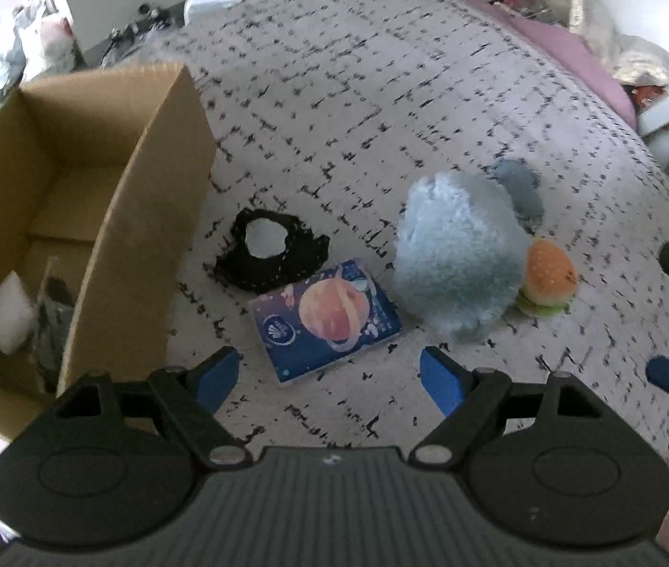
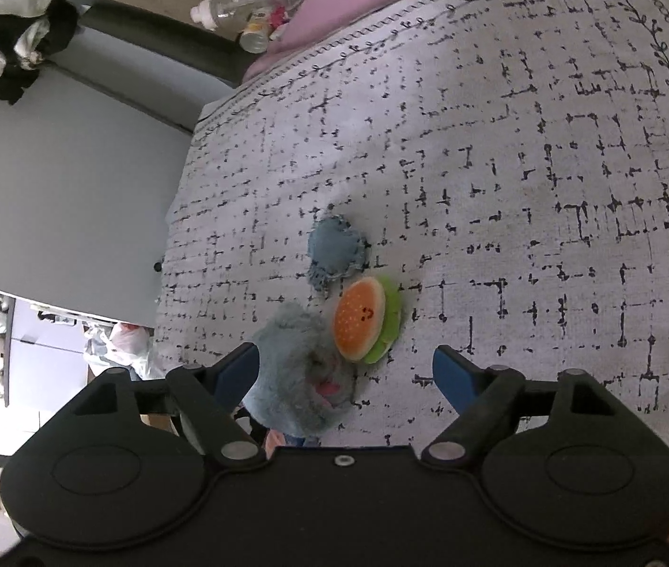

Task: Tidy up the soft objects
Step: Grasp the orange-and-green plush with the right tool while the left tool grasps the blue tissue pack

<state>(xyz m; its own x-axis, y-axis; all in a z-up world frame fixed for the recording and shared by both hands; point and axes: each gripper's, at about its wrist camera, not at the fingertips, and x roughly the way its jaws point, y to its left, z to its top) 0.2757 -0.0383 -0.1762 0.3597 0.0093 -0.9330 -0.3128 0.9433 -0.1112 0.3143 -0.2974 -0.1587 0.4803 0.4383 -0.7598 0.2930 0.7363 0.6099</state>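
Box [image 1: 112,217] w/ only a couple items packed; tissue pack [image 1: 327,319], blue plush [image 1: 457,255], burger toy [image 2: 365,319] etc. are left on bed [image 1: 381,94], both grippers' fingers [image 1: 443,378] spread, nothing held.

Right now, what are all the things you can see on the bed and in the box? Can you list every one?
cardboard box: one, brown, open, left side of the bed
white soft thing: one, white, inside the box
grey item: one, beside it in the box, unclear
black cloth: one, black with a white patch, right of the box
tissue pack: one, dark blue with an orange planet, nearest the left gripper
fluffy plush: one, pale blue
denim piece: one, blue-grey
burger toy: one, orange and green
bedspread: one, white with black marks
left gripper: open
right gripper: open
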